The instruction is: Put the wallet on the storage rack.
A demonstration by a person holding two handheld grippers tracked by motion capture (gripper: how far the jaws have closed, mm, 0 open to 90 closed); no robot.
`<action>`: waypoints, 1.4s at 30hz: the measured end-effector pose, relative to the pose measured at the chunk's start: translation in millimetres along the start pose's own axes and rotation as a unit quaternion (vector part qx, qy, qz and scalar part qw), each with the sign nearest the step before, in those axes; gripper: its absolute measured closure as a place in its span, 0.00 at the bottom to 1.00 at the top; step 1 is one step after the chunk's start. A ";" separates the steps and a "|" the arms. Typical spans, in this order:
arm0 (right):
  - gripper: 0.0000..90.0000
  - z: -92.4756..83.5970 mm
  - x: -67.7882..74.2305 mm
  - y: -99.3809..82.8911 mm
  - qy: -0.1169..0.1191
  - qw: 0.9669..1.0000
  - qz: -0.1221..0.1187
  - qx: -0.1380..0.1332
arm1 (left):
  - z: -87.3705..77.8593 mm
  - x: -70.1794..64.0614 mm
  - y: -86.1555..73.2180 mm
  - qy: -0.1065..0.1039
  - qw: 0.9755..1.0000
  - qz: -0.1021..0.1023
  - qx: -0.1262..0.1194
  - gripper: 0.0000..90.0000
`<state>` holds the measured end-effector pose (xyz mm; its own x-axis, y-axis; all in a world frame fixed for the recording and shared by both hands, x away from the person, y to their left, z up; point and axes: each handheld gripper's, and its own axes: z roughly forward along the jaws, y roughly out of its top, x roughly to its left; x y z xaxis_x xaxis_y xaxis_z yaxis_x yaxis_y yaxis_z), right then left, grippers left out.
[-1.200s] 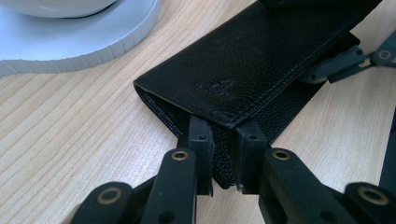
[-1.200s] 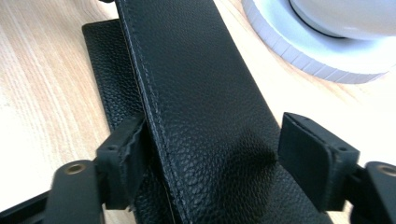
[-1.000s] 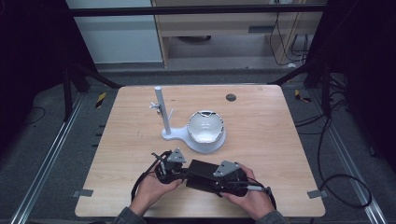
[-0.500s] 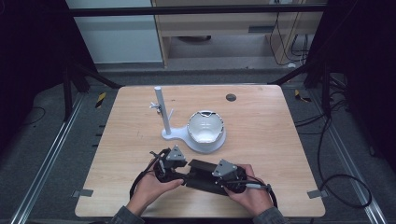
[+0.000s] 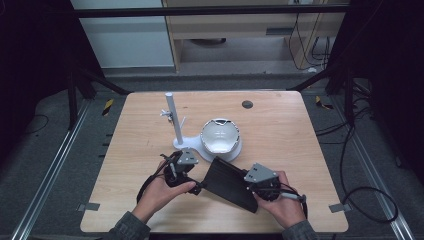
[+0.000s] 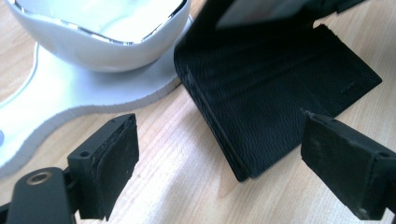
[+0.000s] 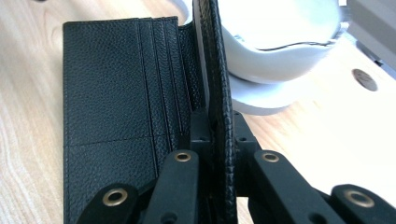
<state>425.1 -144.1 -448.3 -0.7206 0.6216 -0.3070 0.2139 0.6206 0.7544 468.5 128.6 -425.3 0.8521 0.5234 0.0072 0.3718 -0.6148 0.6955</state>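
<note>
Evidently the right gripper [image 7: 215, 186] is pinching one raised flap of the black wallet [image 5: 232, 182], which is lying on the surface [image 5: 285, 135] beside the white bowl stand [image 5: 220, 142]. The left gripper [image 6: 233, 168], jaws spread wide, is needing to pin the flat half gently, avoiding the stand.

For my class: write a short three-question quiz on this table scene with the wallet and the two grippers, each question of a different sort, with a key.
1. True or false: the right gripper is shut on a flap of the wallet.
2. The left gripper is: A) open, B) shut on the wallet, C) shut on the bowl.
3. Fill in: the white post stands on the ___ side of the bowl in the high view.

Key: 1 true; 2 A; 3 left.
</note>
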 end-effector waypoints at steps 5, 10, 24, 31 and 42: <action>0.93 -4.7 -6.9 -4.7 -0.003 0.999 0.024 -0.023 | 1.9 1.2 7.9 -0.003 1.000 0.011 0.007 0.11; 0.94 -8.9 -13.9 -8.7 -0.008 0.998 0.042 -0.045 | 4.6 -0.2 14.3 -0.007 1.000 0.019 0.009 0.11; 0.93 -19.4 -21.1 -6.9 -0.009 0.994 0.059 -0.094 | 6.0 8.7 23.2 -0.012 1.000 0.016 0.007 0.11; 0.94 -22.7 -22.5 -6.1 -0.006 0.992 0.062 -0.109 | 15.8 10.6 30.8 -0.032 0.999 0.016 0.013 0.13; 0.93 -25.2 -21.0 -5.1 -0.007 0.990 0.057 -0.126 | 28.5 17.2 41.6 -0.091 0.996 -0.003 0.024 0.35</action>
<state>422.6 -172.3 -431.1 -0.6914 0.6889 -0.2175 0.1213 0.4075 0.9051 509.1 95.2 -416.7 0.9004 0.4151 -0.1303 0.3912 -0.6413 0.6601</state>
